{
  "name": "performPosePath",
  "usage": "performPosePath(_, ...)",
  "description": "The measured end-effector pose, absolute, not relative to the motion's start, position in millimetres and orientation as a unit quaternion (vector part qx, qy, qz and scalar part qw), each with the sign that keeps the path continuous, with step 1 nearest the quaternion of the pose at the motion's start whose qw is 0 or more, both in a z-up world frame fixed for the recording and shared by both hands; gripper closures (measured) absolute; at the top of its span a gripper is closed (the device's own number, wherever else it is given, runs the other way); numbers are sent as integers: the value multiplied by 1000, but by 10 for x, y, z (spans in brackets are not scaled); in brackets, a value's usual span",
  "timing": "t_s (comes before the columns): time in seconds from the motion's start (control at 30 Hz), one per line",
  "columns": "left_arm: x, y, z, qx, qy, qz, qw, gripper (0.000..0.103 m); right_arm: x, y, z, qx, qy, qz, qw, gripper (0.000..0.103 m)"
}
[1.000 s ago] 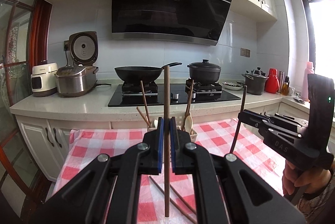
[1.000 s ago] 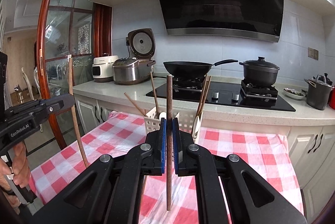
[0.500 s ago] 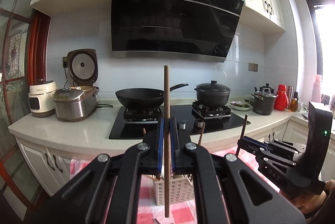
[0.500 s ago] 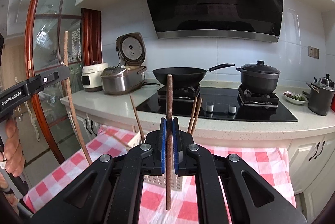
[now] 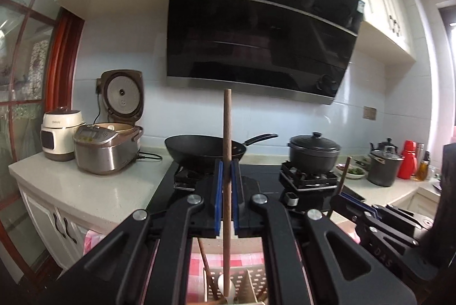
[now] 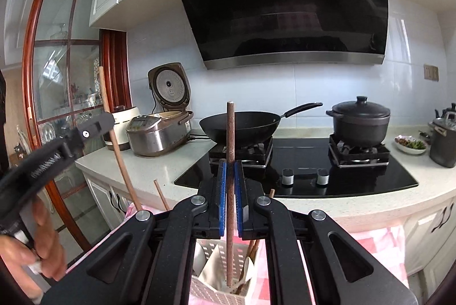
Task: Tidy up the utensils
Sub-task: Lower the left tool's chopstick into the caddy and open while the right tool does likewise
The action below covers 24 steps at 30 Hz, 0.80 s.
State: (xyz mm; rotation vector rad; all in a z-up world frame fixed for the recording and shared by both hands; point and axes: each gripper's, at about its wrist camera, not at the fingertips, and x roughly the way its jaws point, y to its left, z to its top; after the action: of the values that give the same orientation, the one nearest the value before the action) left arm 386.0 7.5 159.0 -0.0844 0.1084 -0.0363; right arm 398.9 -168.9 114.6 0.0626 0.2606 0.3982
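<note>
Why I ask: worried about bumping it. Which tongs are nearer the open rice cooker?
Left. The left tongs, gripping a chopstick, sit toward the rice cooker; the right tongs, gripping another, are further right, toward the grey stockpot.

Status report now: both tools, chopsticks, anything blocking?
Left tool shut on chopstick. Right tool likewise. Utensil basket below. Nothing blocking.

A red-checked tablecloth (image 6: 379,248) covers the table, and a white perforated utensil basket (image 6: 211,288) stands on it.
</note>
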Motion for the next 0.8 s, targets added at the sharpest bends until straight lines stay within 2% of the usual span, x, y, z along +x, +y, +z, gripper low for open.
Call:
performPosePath(0.5, 4494, 116, 543, -49, 157, -17, 986, 97, 4442, -1566, 369, 40, 213, 223, 951, 96)
performPosePath(0.7, 4431, 164, 437, -46, 160, -14, 986, 95, 4444, -1566, 288, 40, 226, 219, 948, 95)
performPosePath(0.8, 4373, 187, 484, -43, 156, -12, 987, 88, 4412, -1584, 328, 38, 227, 214, 949, 91)
